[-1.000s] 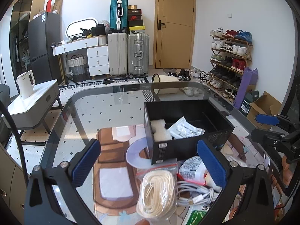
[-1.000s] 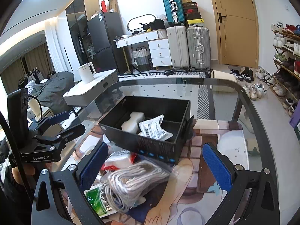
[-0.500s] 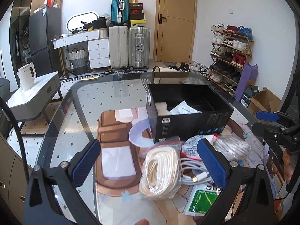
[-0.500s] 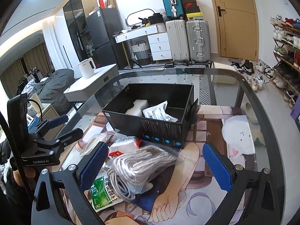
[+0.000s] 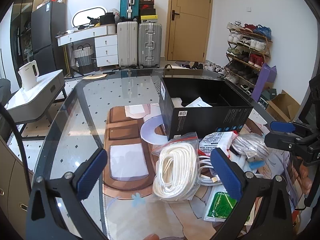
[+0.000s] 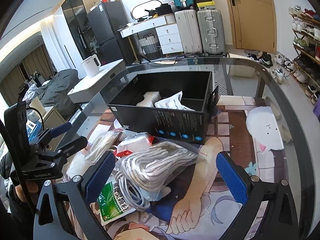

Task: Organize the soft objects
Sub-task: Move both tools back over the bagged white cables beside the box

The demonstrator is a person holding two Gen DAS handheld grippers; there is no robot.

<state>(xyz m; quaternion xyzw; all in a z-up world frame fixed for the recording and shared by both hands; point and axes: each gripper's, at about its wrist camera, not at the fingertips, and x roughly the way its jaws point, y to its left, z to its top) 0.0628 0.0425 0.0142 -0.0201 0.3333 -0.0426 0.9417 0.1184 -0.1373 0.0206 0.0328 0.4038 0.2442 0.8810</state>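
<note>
A black open box (image 5: 202,108) (image 6: 170,112) stands on the glass table and holds a white foam piece (image 6: 149,99) and a white packet (image 6: 173,104). In front of it lies a heap of soft items: a bagged coil of white rope (image 5: 176,172), a bagged grey rope bundle (image 6: 158,164) (image 5: 250,145), loose white cables (image 5: 208,178), a green packet (image 6: 114,200) (image 5: 222,204) and a red-and-white packet (image 5: 215,140). My left gripper (image 5: 158,174) is open above the white rope. My right gripper (image 6: 166,176) is open over the grey bundle. Neither holds anything.
A printed mat (image 5: 128,160) covers the middle of the glass table (image 5: 84,108). Beyond stand a side table with a white kettle (image 5: 29,75), suitcases (image 5: 138,44), a door and a shoe rack (image 5: 248,50). A person's hand (image 6: 24,192) grips the left tool.
Both grippers have pulled back from the box toward the table's near side, so the heap of bags now lies between their fingers. Both stayed open.
</note>
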